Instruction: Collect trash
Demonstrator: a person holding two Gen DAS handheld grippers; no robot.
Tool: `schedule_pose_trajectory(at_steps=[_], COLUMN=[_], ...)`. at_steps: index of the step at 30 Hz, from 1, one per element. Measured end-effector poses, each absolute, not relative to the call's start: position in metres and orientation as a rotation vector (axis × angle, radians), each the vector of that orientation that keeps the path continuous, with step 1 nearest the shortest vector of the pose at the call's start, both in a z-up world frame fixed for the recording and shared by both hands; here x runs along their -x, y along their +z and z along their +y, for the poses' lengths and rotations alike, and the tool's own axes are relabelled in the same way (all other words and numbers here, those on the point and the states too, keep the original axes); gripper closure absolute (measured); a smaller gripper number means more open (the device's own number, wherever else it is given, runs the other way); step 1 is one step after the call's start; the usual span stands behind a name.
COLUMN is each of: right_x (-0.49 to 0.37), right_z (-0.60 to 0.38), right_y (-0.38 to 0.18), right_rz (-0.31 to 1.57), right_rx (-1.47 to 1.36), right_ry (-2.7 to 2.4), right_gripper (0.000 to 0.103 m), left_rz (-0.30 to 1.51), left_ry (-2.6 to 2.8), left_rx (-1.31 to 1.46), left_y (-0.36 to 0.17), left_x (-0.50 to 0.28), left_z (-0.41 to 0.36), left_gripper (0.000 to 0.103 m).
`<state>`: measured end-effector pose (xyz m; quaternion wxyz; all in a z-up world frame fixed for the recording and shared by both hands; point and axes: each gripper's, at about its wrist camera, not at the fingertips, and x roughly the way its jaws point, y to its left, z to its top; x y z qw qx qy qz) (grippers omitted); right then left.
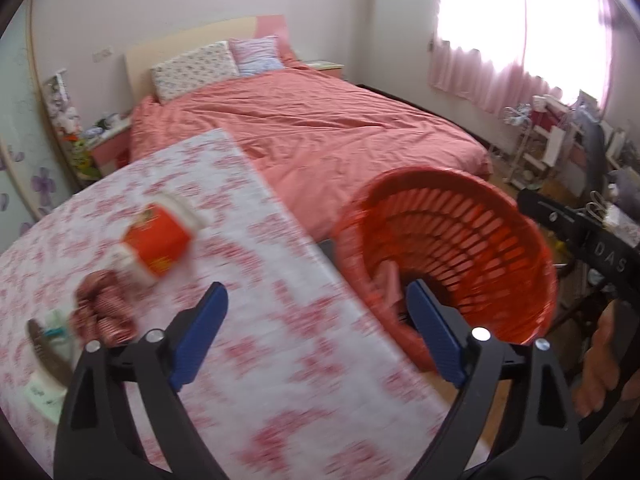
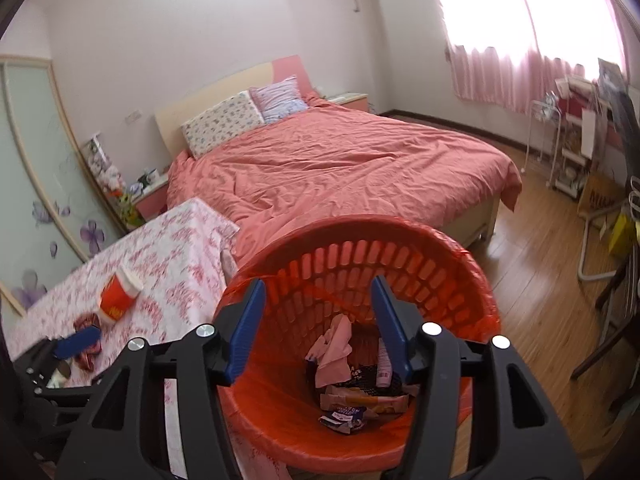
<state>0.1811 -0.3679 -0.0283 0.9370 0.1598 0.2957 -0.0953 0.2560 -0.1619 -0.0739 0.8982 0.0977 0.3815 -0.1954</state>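
Note:
A red slatted trash basket (image 1: 460, 240) lined with a red bag stands beside the table; in the right wrist view the basket (image 2: 400, 264) holds a pink tissue (image 2: 334, 350) and several wrappers (image 2: 352, 404). A red and white paper cup (image 1: 154, 240) lies on its side on the floral tablecloth (image 1: 260, 340), next to a crumpled red striped wrapper (image 1: 106, 312). The cup (image 2: 118, 296) and wrapper (image 2: 86, 324) also show in the right wrist view. My left gripper (image 1: 316, 320) is open and empty above the table edge. My right gripper (image 2: 316, 316) is open and empty over the basket's mouth.
A bed with a coral cover (image 2: 340, 168) lies behind the table and basket. A dark-rimmed dish (image 1: 46, 356) sits at the table's left edge. Shelves (image 2: 572, 148) and chairs (image 2: 612, 264) stand at the right on the wooden floor (image 2: 532, 300).

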Motion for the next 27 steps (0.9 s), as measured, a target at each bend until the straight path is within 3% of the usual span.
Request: schedule_pose_trajectory(at_steps=[6, 18, 23, 27], right_x=[-0.184, -0.199, -0.202, -0.205], right_z=[-0.329, -0.233, -0.204, -0.19], right_y=[-0.03, -0.04, -0.044, -0.047], right_rz=[0.624, 0.703, 0.722, 0.736], right_rx=[-0.24, -0.136, -0.094, -0.086], right_ry=[-0.133, 0.066, 0.114, 0.131], right_gripper=[0.039, 0.038, 0.039, 0.038], left_rz=[0.795, 0.841, 0.871, 0.875], left_ry=[-0.252, 0.062, 0.076, 0.055], left_rx=[-0.201, -0.042, 0.051, 0.095], left_y=[-0.078, -0.081, -0.081, -0.08], left_x=[-0.251, -0.253, -0.266, -0.279], left_z=[-0.089, 0.076, 0.102, 0.095], left_gripper=[0.013, 0.013, 0.031, 0.037])
